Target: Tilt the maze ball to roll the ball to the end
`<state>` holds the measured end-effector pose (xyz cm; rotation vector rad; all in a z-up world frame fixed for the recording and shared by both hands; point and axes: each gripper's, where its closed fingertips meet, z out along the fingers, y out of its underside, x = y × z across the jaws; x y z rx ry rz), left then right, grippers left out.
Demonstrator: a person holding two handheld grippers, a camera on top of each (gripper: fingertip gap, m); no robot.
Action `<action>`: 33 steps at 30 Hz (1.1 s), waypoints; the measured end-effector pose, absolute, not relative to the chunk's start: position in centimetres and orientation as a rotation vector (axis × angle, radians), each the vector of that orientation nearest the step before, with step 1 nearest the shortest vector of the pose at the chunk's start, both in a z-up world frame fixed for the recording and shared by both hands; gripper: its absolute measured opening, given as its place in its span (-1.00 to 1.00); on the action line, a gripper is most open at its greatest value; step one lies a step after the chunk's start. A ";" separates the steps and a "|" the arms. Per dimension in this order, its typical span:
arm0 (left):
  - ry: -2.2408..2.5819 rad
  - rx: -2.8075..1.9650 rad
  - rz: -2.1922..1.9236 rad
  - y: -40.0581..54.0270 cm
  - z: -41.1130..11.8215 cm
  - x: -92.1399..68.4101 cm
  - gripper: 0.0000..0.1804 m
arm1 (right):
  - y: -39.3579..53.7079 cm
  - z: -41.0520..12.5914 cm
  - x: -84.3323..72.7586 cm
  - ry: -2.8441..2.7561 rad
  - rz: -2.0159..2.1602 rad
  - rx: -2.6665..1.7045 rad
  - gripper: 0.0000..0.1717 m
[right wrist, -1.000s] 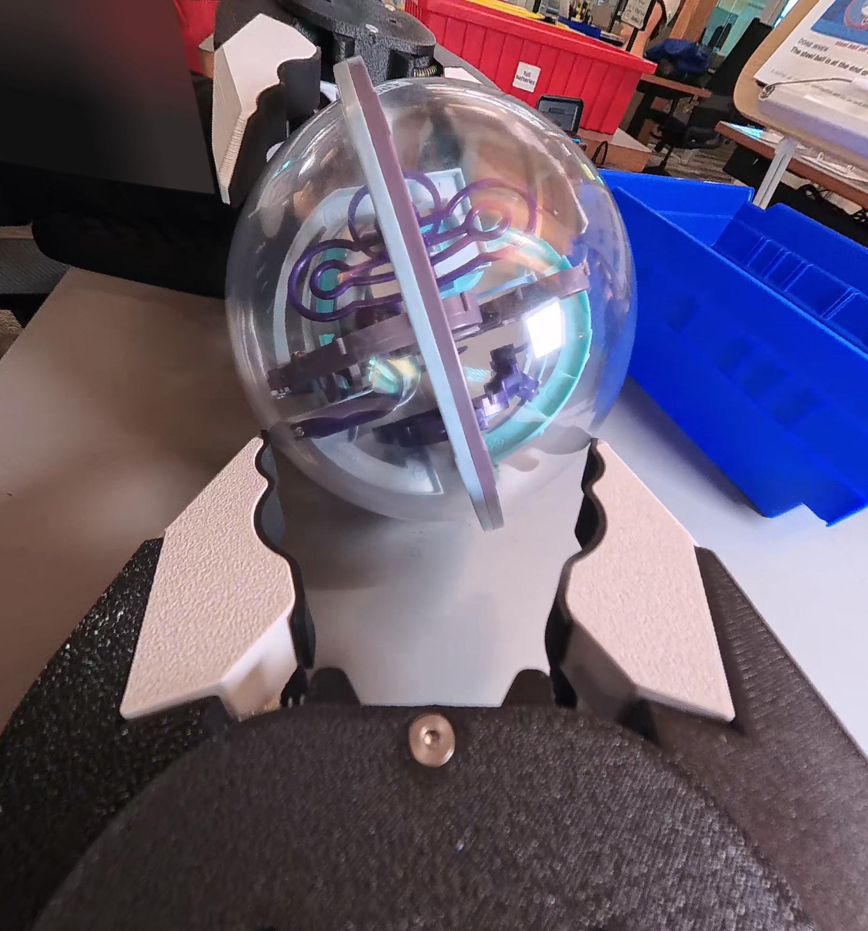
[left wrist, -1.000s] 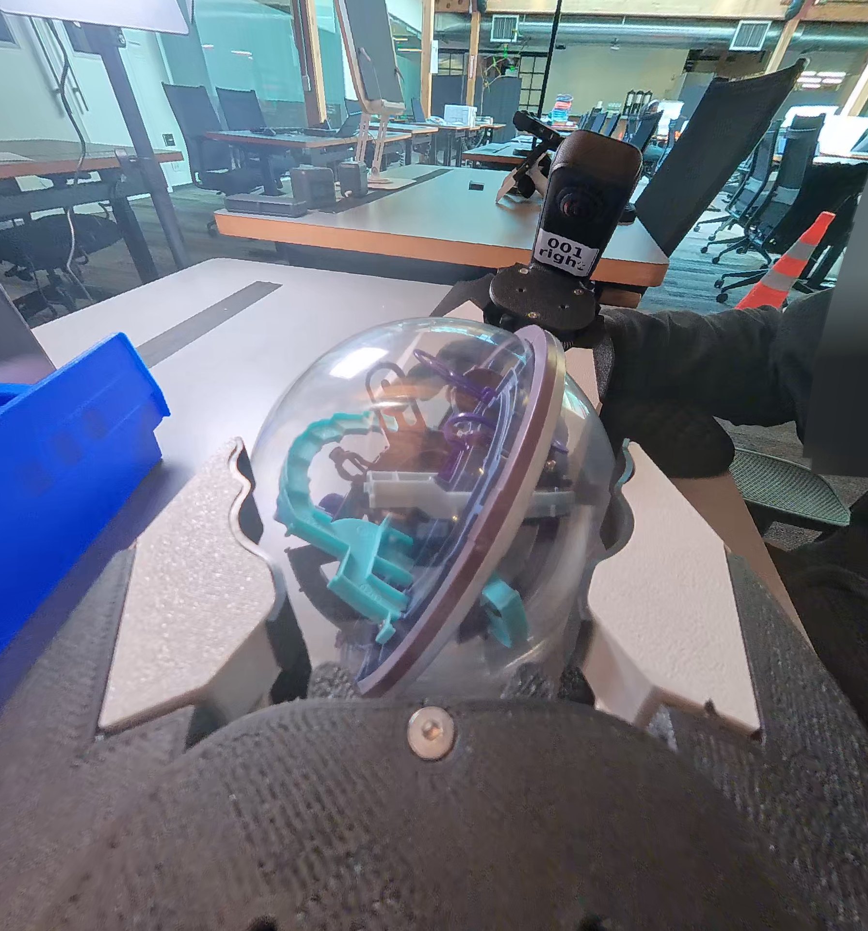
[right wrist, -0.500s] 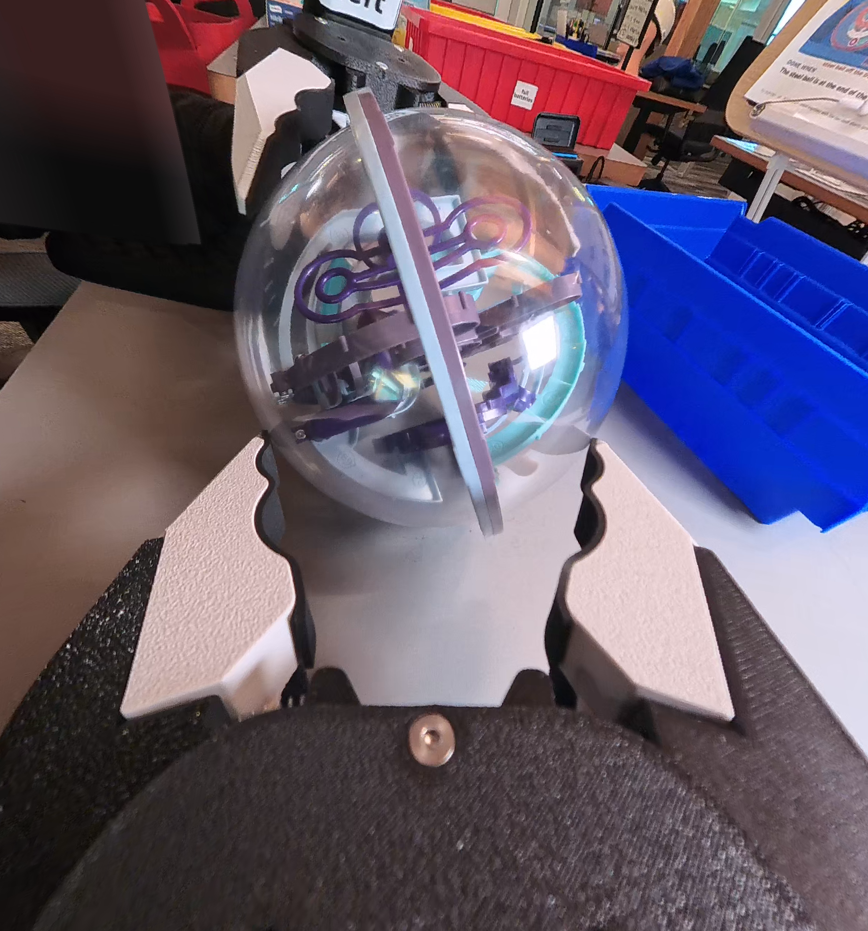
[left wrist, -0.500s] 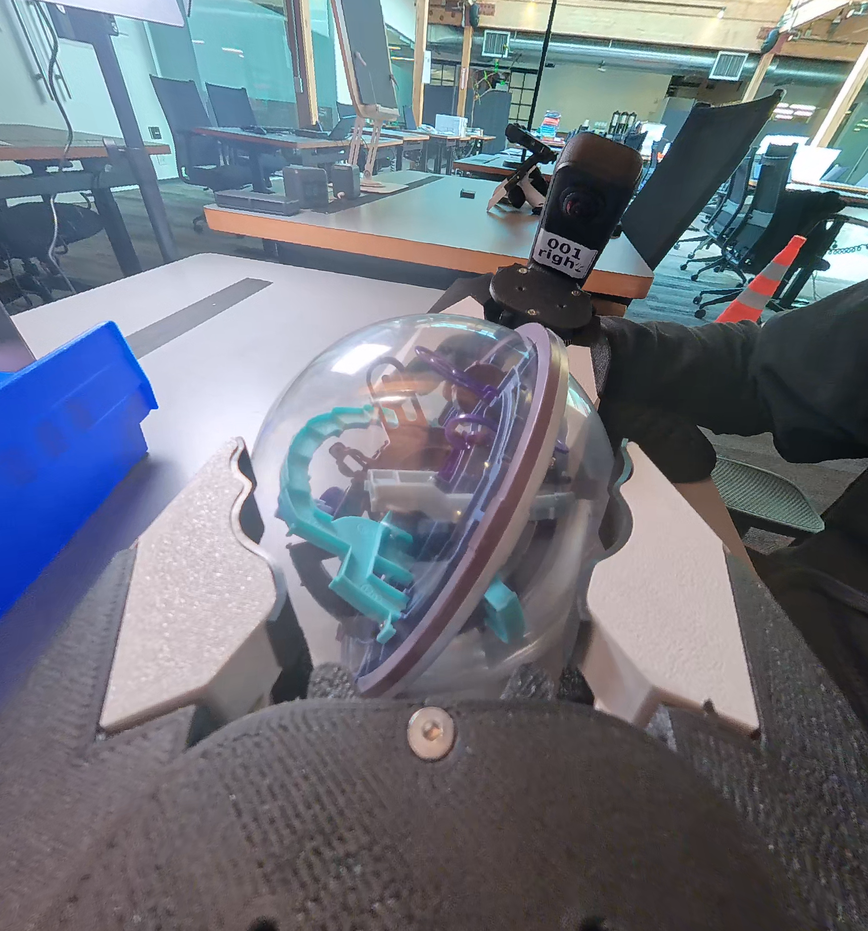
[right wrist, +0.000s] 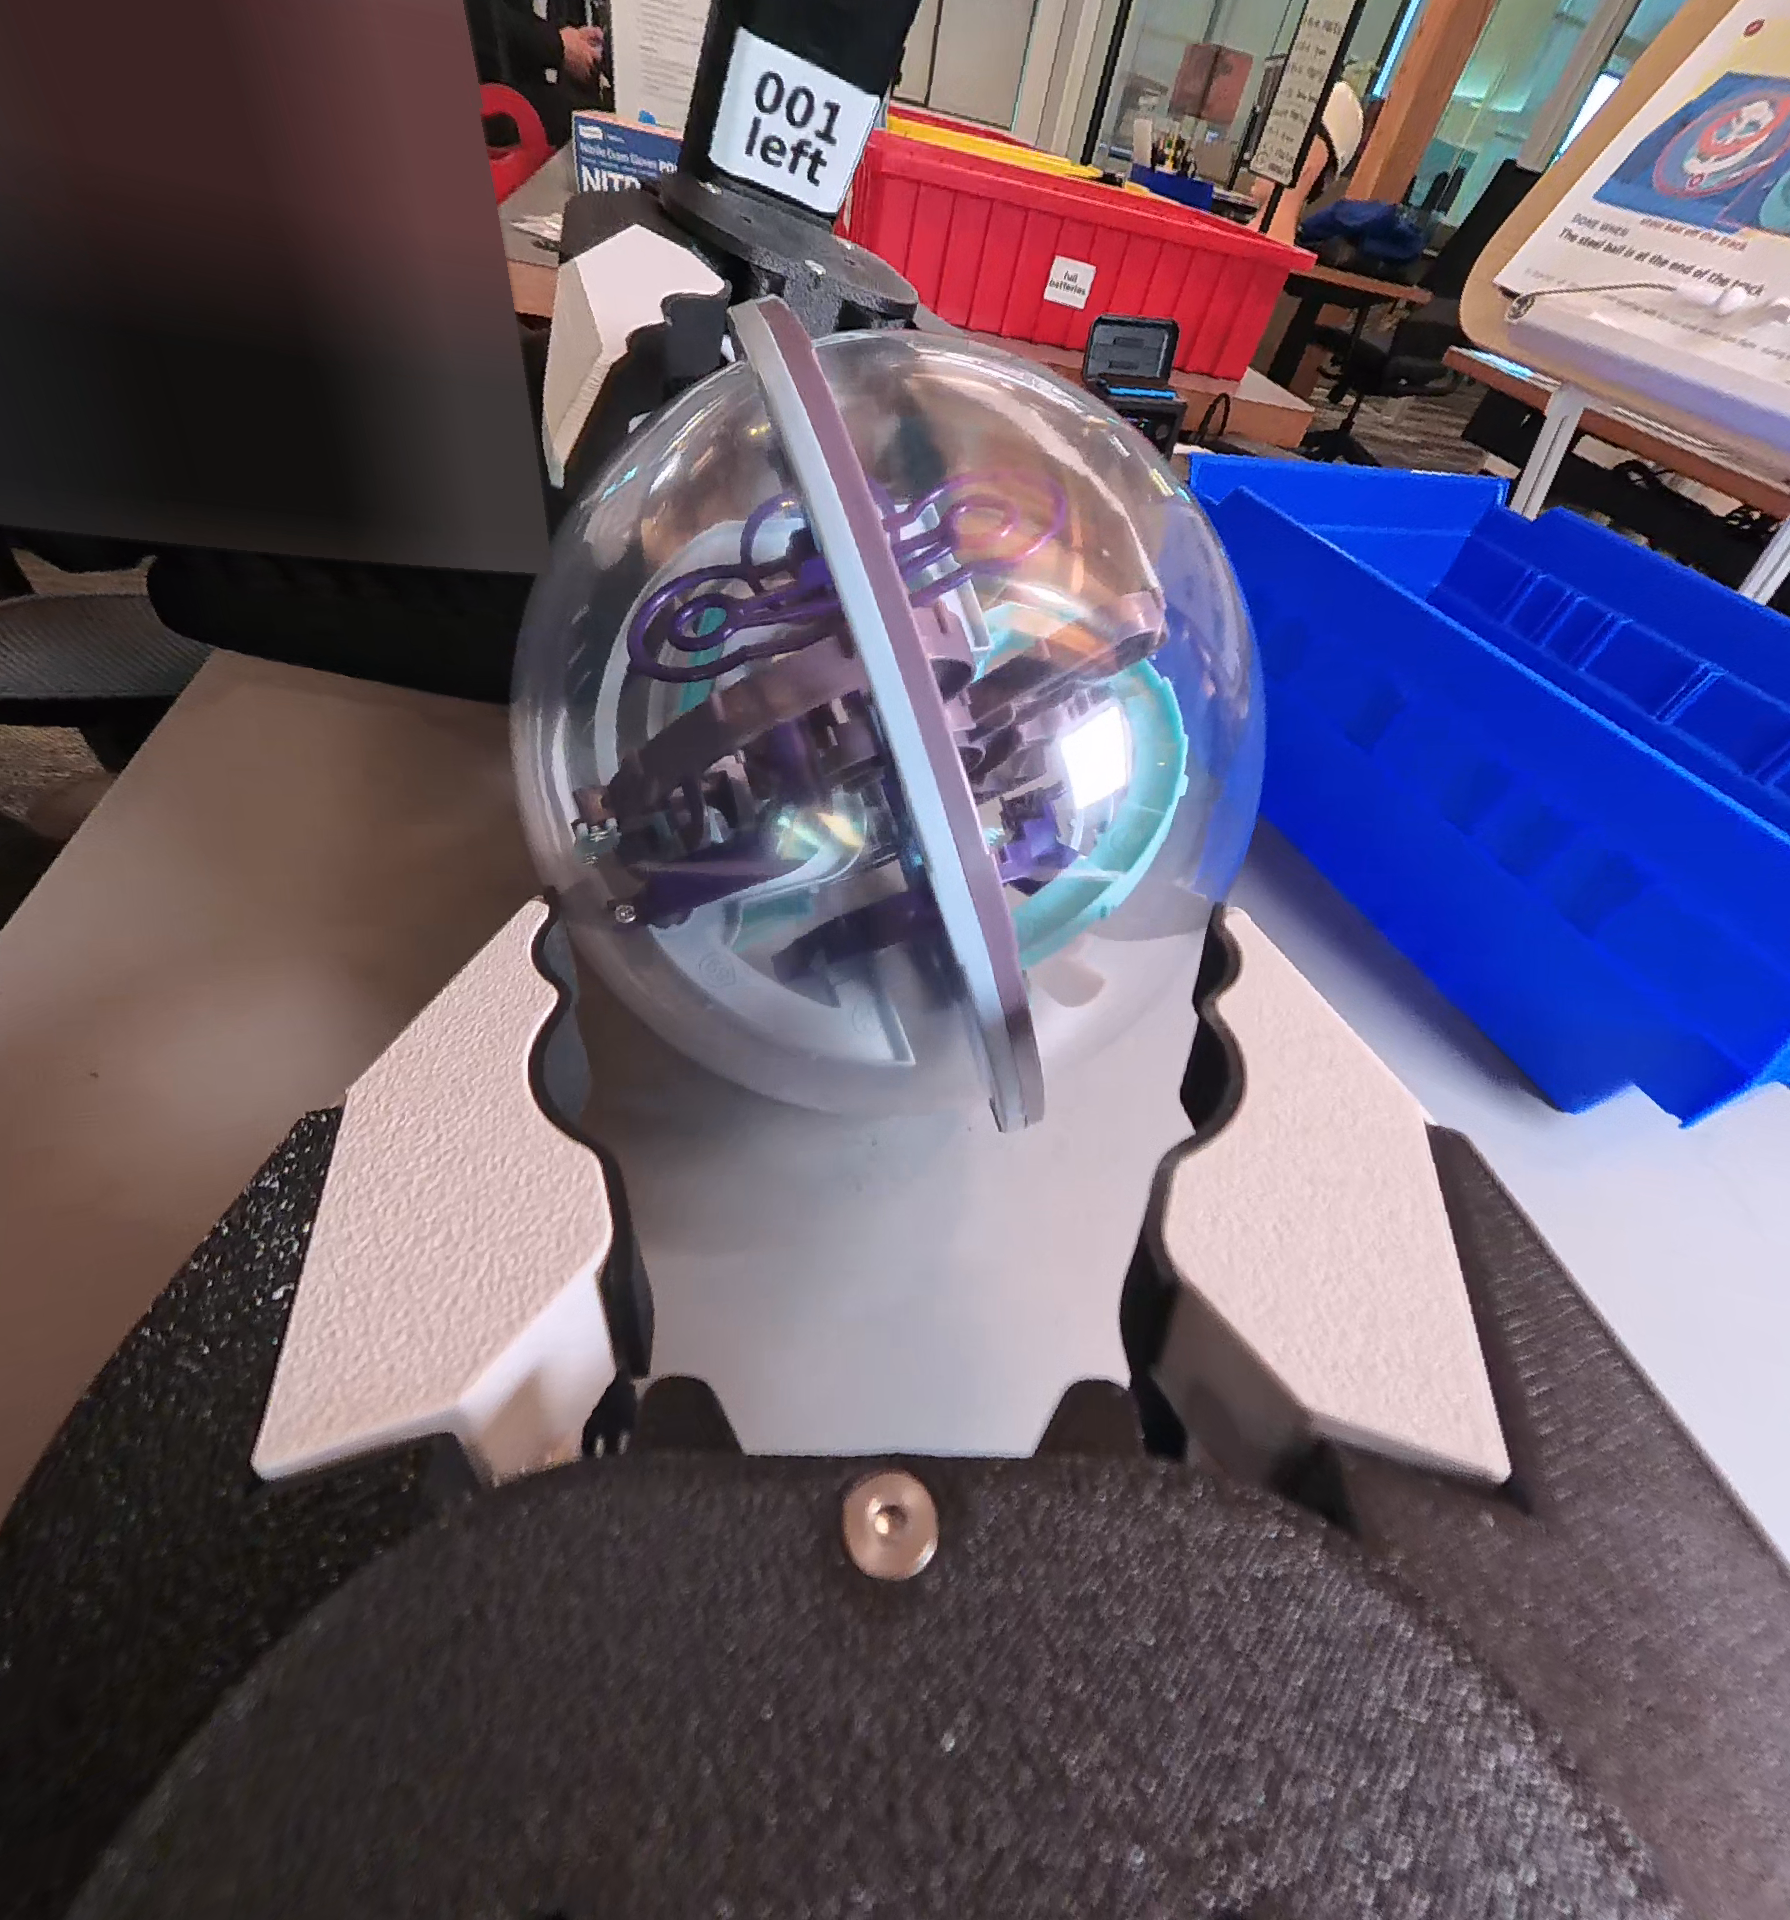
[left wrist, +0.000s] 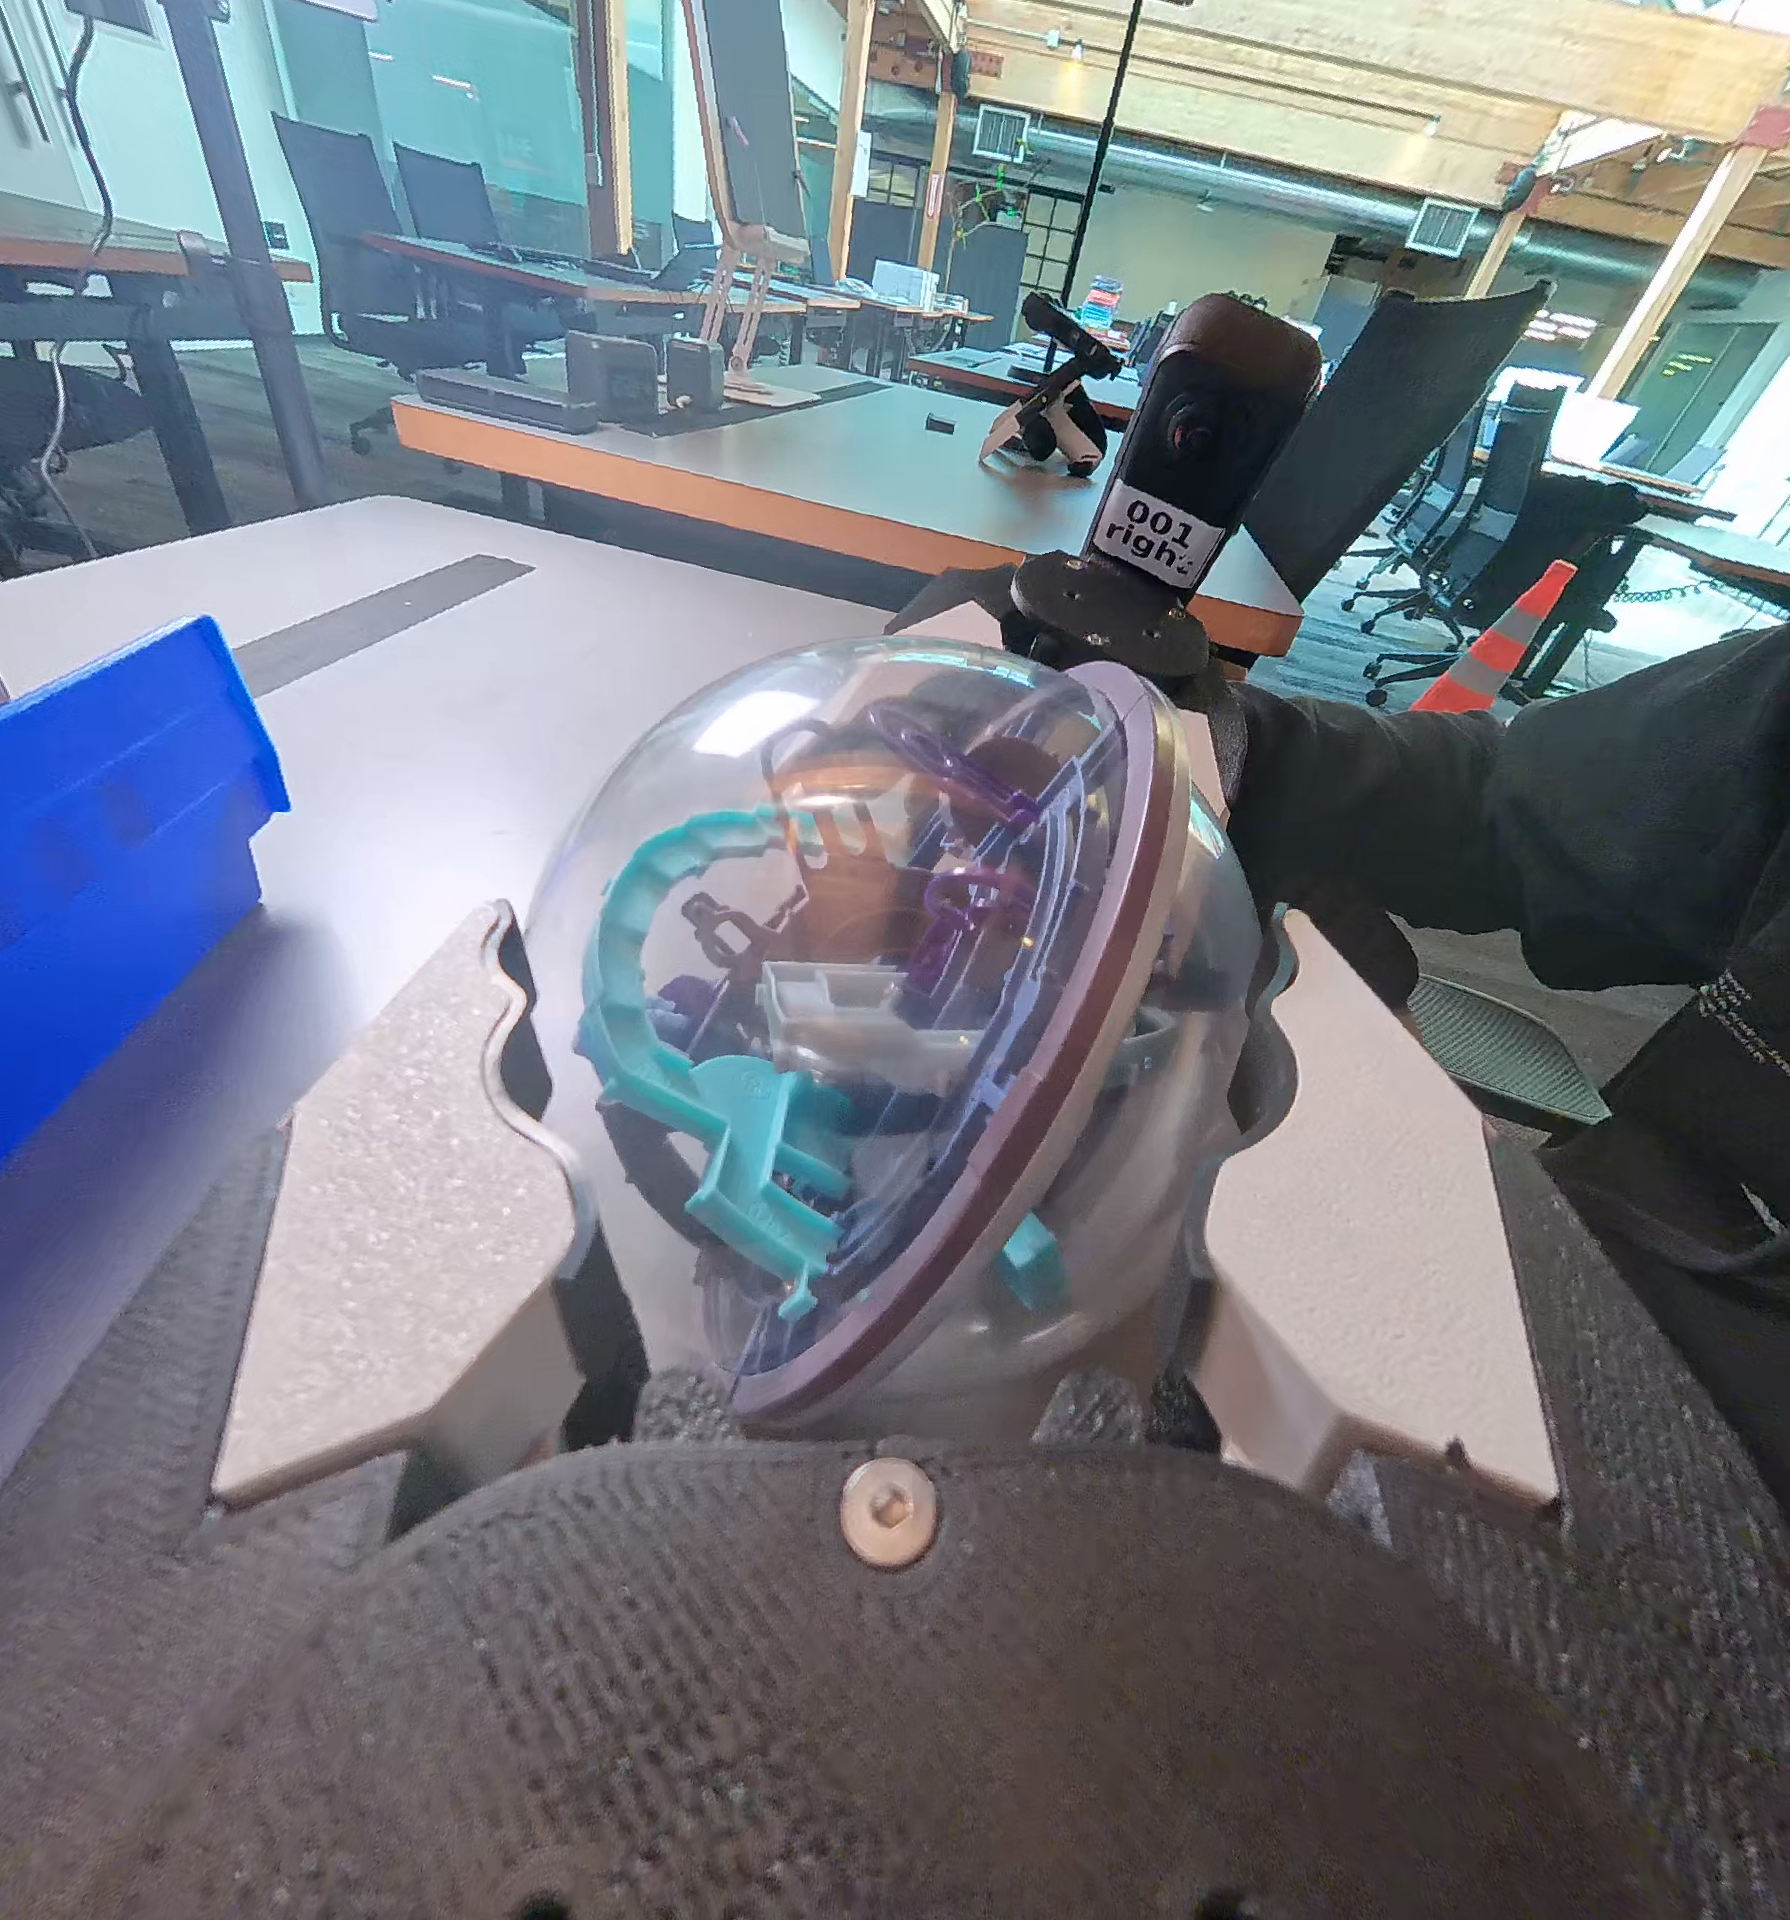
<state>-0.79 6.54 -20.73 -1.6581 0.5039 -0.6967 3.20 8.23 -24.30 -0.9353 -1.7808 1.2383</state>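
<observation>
The maze ball (left wrist: 870, 987) is a clear sphere with teal, purple and grey tracks and a mauve ring around its middle. It is held above the grey table (left wrist: 455, 675) with the ring tilted. My left gripper (left wrist: 886, 935) is shut on it, with the ball deep between both fingers. My right gripper (right wrist: 883, 930) is shut on the maze ball (right wrist: 870, 727) from the opposite side, its fingertips pressing the lower flanks. Each gripper shows behind the ball in the other's view: the right one (left wrist: 1099, 613) and the left one (right wrist: 662, 301). I cannot make out the small steel ball inside.
A blue bin (left wrist: 70, 883) stands on the table close to the ball, also in the right wrist view (right wrist: 1545, 779). A person's dark sleeve (left wrist: 1545, 810) reaches in. A red bin (right wrist: 1057, 249) and a sheet on a stand (right wrist: 1680, 208) are behind.
Both grippers kept their hold and turned the ball a little. In the right wrist view the ball sits lower and the ring leans more, and more of the left gripper shows behind it.
</observation>
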 end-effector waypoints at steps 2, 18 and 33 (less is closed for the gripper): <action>0.500 -1.658 -0.701 6.5 -20.7 -0.8 0.48 | 8.2 -24.2 3.2 -1.778 1.243 -0.937 0.35; 0.410 -1.642 -0.779 6.9 -20.4 -1.7 0.44 | 8.4 -24.5 2.9 -1.770 1.202 -0.938 0.36; 0.558 -1.646 -0.797 5.1 -21.2 -2.3 0.43 | 7.3 -23.4 2.9 -1.748 1.232 -0.875 0.28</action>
